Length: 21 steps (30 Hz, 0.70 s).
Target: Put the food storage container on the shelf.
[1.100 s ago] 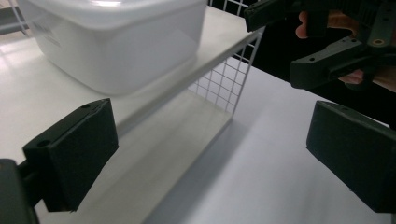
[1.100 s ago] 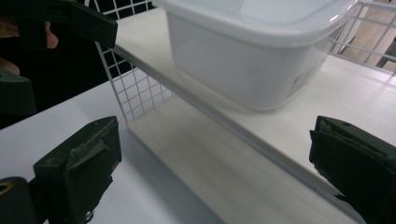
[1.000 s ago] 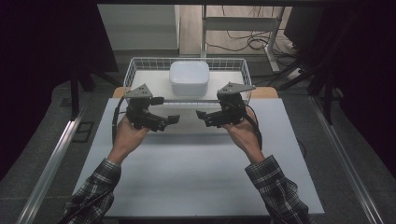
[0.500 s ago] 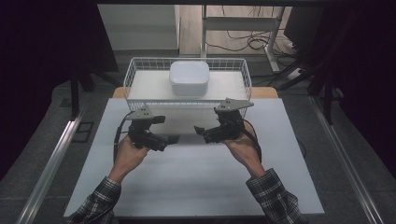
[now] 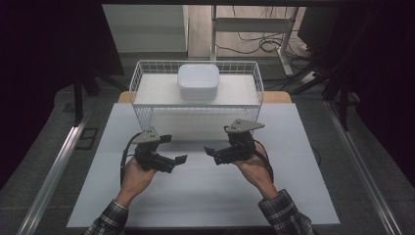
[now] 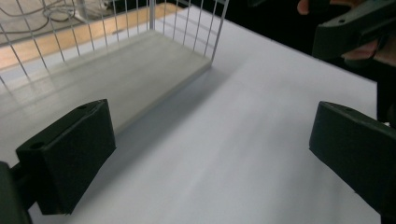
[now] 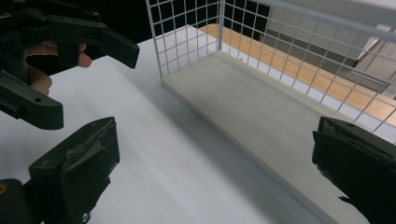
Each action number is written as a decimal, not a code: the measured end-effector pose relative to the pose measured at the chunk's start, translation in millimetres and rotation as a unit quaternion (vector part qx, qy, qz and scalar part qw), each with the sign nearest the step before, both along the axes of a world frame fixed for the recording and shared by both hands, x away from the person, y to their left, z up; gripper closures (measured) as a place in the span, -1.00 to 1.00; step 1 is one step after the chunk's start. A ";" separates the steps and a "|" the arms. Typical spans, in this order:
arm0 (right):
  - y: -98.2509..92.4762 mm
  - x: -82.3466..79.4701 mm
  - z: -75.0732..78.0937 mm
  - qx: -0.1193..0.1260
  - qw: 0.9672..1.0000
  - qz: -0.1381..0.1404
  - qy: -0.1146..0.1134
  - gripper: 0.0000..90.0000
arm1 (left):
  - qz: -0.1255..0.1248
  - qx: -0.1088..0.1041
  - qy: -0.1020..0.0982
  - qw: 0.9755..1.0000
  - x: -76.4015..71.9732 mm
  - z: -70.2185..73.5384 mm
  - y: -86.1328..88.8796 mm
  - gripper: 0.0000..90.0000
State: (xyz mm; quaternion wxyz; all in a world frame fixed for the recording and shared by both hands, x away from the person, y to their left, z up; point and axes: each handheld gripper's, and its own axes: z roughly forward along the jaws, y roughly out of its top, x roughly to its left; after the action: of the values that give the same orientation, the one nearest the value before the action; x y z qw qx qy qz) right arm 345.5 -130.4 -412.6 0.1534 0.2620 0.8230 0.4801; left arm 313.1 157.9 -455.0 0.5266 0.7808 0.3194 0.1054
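Sitting in the white wire basket (image 5: 147,93) at the bench's far edge: white square bowl (image 5: 197,81), rounded corners. Left hand-held gripper (image 5: 172,154) and right hand-held gripper (image 5: 211,153) both wide open, empty.

left gripper (image 5: 169,155): showing black jaws, grey top plate | right gripper (image 5: 221,152): showing black jaws, grey top plate | wire basket (image 5: 142,78): showing white grid mesh, pale grey floor | bowl (image 5: 197,82): reading white | table (image 5: 205,196): reading white, wooden strip at far edge | sleeves (image 5: 286,215): showing dark plaid
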 end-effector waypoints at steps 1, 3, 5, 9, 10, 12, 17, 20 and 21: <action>-0.9 -1.9 -4.0 -0.008 1.000 -0.001 -0.001 -0.99 | 0.002 0.005 -0.003 1.000 -1.4 -1.3 -0.6 -0.99; -2.7 -5.5 -9.0 -0.013 1.000 -0.004 -0.003 -0.99 | -0.002 0.005 0.001 1.000 -4.5 -4.9 -2.2 -0.99; -3.5 -6.5 -10.9 -0.015 1.000 -0.004 -0.004 -0.99 | -0.005 0.010 0.006 1.000 -7.0 -8.5 -3.3 -0.98; -8.1 -11.4 -19.6 -0.017 1.000 -0.004 0.003 -0.99 | -0.001 0.017 0.008 1.000 -12.5 -14.0 -4.1 -0.96; -8.9 -12.1 -20.7 -0.016 1.000 -0.004 0.003 -0.99 | 0.003 0.017 0.006 1.000 -14.5 -15.7 -3.7 -0.96; -10.8 -14.5 -23.8 -0.012 1.000 -0.005 0.005 -0.99 | 0.005 0.017 0.007 1.000 -17.3 -18.1 -3.5 -0.95; -12.2 -20.0 -30.7 -0.013 1.000 0.000 0.010 -0.99 | 0.009 0.015 0.003 1.000 -23.3 -21.5 -2.5 -0.94; -13.1 -24.2 -35.0 -0.018 1.000 0.001 0.010 -0.99 | 0.009 0.014 0.004 1.000 -27.2 -24.7 -2.3 -0.94; -13.5 -25.1 -36.0 -0.020 1.000 0.002 0.010 -0.99 | 0.009 0.017 0.005 1.000 -28.4 -25.9 -2.1 -0.94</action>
State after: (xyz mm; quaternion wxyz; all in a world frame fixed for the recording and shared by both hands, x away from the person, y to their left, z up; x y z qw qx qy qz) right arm 320.5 -144.0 -448.6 0.1498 0.2622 0.8341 0.4616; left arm 284.6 155.8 -480.9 0.5106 0.7871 0.3277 0.1115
